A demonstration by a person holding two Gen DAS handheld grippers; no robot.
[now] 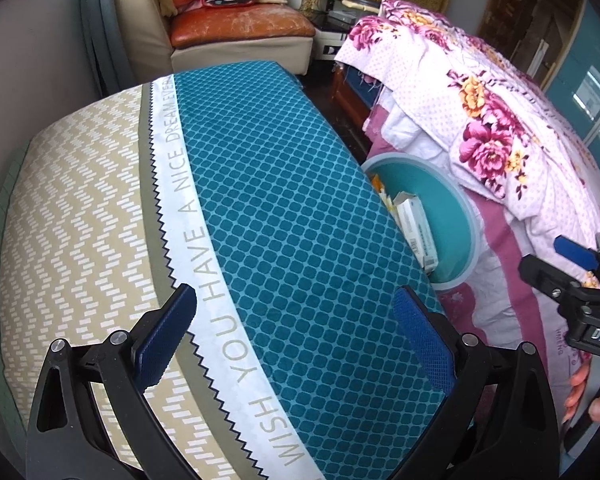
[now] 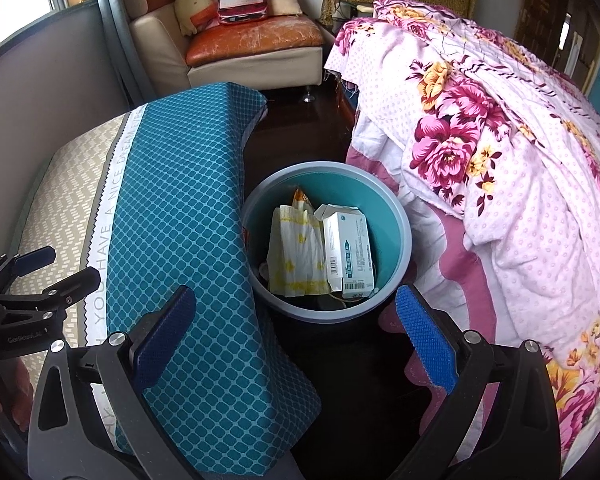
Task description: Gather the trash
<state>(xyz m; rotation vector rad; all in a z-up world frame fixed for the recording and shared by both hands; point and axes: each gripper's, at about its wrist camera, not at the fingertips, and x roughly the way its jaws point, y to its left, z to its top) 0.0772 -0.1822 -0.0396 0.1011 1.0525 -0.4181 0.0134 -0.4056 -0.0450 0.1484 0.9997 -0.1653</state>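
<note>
Off to the right of my right gripper (image 2: 296,350) lies the flowered quilt (image 2: 500,160), and to its left the teal cushion (image 2: 188,220), over which my left gripper (image 1: 296,344) hangs with jaws spread and nothing between them. Straight ahead of the right gripper, also spread wide and empty, I see the teal bin (image 2: 396,216) on the dark floor between cushion and quilt. In it lie a crumpled white-and-yellow wrapper (image 2: 296,252) and, touching it, a white carton (image 2: 346,252).

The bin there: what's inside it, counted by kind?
In the bin, as far as shows:
White box: 1
White-and-yellow wrapper: 1
Orange-and-white packet: 1
Total: 3. Darker bits beneath are too hidden to count.
</note>
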